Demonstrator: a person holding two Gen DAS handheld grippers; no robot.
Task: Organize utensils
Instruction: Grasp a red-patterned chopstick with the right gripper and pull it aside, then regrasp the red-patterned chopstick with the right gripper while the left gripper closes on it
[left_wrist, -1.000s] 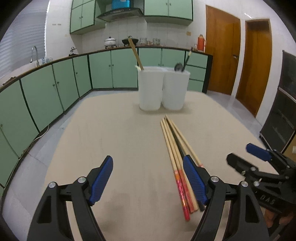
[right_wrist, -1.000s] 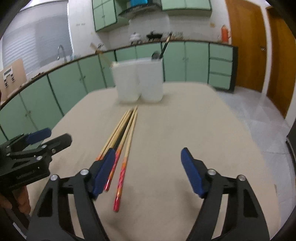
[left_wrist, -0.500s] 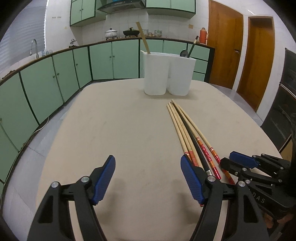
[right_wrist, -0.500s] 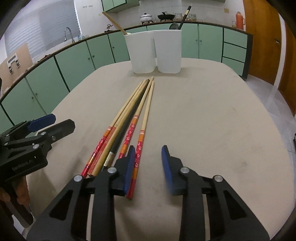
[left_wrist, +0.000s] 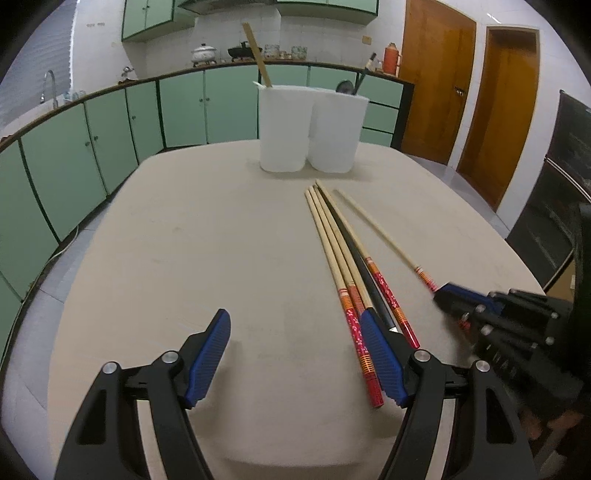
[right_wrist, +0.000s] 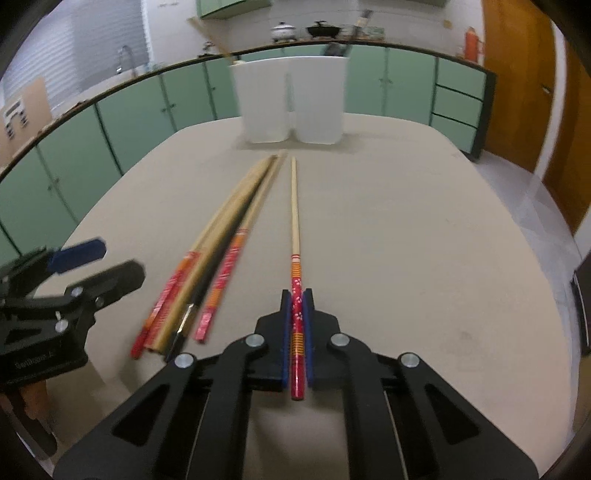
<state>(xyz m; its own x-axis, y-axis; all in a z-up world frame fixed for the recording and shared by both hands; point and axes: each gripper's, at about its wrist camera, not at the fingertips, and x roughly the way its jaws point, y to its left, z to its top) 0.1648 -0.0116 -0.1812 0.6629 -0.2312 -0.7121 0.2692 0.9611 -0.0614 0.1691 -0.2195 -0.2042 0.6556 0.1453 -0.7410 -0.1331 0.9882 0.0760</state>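
Note:
My right gripper is shut on the red patterned end of one wooden chopstick, which points away toward the two white holders. That chopstick lies apart from the bundle. The bundle of several chopsticks, one of them black, lies on the table to its left. In the left wrist view my left gripper stands open just over the table, its right finger above the bundle's red ends. The right gripper shows at the right of that view. The holders have utensils inside.
A beige table with rounded corners carries everything. Green kitchen cabinets run behind and to the left, with a sink tap at far left. Two wooden doors stand at the right. A dark oven front is at the far right edge.
My right gripper has gone from wide open to shut on the rightmost chopstick and drawn it sideways away from the bundle. The left gripper has stayed open, tilting a little.

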